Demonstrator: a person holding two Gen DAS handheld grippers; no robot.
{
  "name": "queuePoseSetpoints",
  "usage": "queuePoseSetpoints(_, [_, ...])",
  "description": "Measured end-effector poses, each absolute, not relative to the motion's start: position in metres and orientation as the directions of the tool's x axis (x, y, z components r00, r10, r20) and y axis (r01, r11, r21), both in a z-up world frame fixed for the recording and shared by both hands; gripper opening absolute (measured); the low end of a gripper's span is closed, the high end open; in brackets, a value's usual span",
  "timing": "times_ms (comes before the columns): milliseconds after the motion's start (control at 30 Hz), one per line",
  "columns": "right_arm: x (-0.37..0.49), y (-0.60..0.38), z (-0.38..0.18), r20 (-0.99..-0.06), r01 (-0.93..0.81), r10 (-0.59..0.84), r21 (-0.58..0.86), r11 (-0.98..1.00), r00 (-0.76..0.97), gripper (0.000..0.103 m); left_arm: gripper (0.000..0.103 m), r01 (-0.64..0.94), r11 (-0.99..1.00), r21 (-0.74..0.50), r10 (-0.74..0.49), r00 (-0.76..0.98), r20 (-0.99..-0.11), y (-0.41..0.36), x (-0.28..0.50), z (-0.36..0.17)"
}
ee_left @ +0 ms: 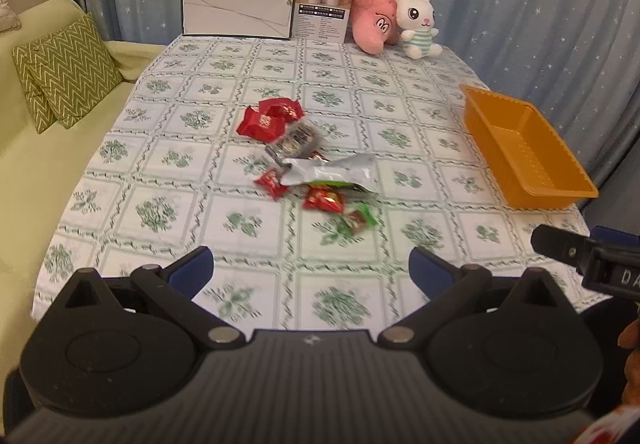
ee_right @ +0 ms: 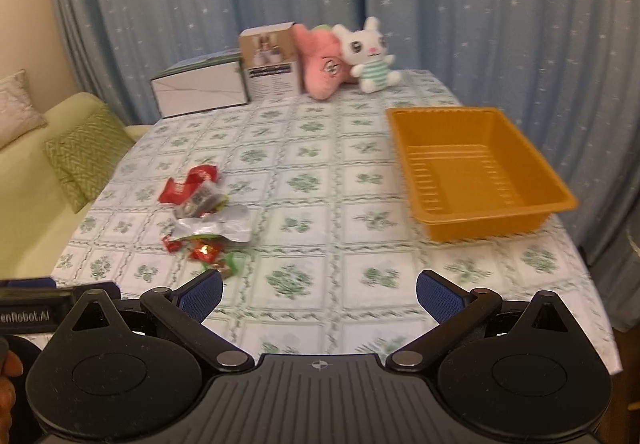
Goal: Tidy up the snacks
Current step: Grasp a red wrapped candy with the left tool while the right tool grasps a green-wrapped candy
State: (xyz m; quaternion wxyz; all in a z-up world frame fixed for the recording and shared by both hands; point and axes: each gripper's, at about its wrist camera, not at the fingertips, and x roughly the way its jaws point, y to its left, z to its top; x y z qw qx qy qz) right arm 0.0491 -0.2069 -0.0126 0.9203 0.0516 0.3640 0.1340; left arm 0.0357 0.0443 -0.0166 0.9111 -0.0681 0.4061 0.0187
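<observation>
Both grippers — left gripper (ee_left: 312, 268) and right gripper (ee_right: 319, 294) — hover with jaws spread wide and nothing between them, at the near edge of the table (ee_left: 168, 212).

Progress: the orange tray (ee_right: 472, 220) holds nothing; sorting appears not yet begun, and every snack remains to be moved.

Snack pile (ee_left: 308, 160), well to the left of the tray, counted as far as visible:
- red packets — four or so, two at the far end (ee_left: 266, 120), two smaller nearer (ee_left: 324, 201)
- silver pouch (ee_left: 334, 172) — one
- clear dark-filled packet (ee_left: 296, 142) — one
- green-wrapped sweet (ee_left: 360, 220) — one, nearest the grippers

Beyond the tray: two boxes (ee_left: 236, 12), two plush toys (ee_left: 418, 24).
</observation>
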Motion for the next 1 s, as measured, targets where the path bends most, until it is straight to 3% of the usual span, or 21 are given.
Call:
queuePoseSetpoints(167, [0.073, -0.172, -0.038, -0.651, -0.288, 0.339, 0.189, 0.939, 0.679, 0.102, 0.102, -0.083, 0.994, -0.077, -0.004, 0.657, -0.754, 0.071, 0.068, -0.034])
queuePoseSetpoints(267, [0.088, -0.153, -0.054, -0.646, -0.339, 0.390, 0.209, 0.917, 0.656, 0.085, 0.102, -0.100, 0.992, -0.078, 0.005, 0.648, -0.762, 0.086, 0.086, -0.045])
queuePoseSetpoints(433, [0.111, -0.118, -0.085, -0.657, -0.414, 0.432, 0.194, 0.889, 0.618, 0.081, 0.102, -0.126, 0.988, -0.092, 0.010, 0.638, -0.770, 0.106, 0.111, -0.057])
queuePoseSetpoints(500, [0.119, -0.105, -0.098, -0.662, -0.448, 0.444, 0.178, 0.876, 0.604, 0.070, 0.102, -0.127, 0.987, -0.102, 0.003, 0.639, -0.769, 0.111, 0.118, -0.061])
queuePoseSetpoints(733, [0.138, -0.077, -0.130, -0.684, -0.498, 0.434, 0.119, 0.859, 0.586, 0.058, 0.101, -0.111, 0.986, -0.125, -0.027, 0.632, -0.775, 0.111, 0.131, -0.077])
queuePoseSetpoints(900, [0.143, -0.077, -0.134, -0.681, -0.508, 0.431, 0.100, 0.855, 0.592, 0.032, 0.095, -0.112, 0.985, -0.129, -0.033, 0.615, -0.788, 0.107, 0.132, -0.086])
queuePoseSetpoints(1000, [0.140, -0.084, -0.130, -0.685, -0.480, 0.410, 0.099, 0.871, 0.602, 0.028, 0.094, -0.076, 0.990, -0.121, -0.050, 0.612, -0.789, 0.100, 0.132, -0.089])
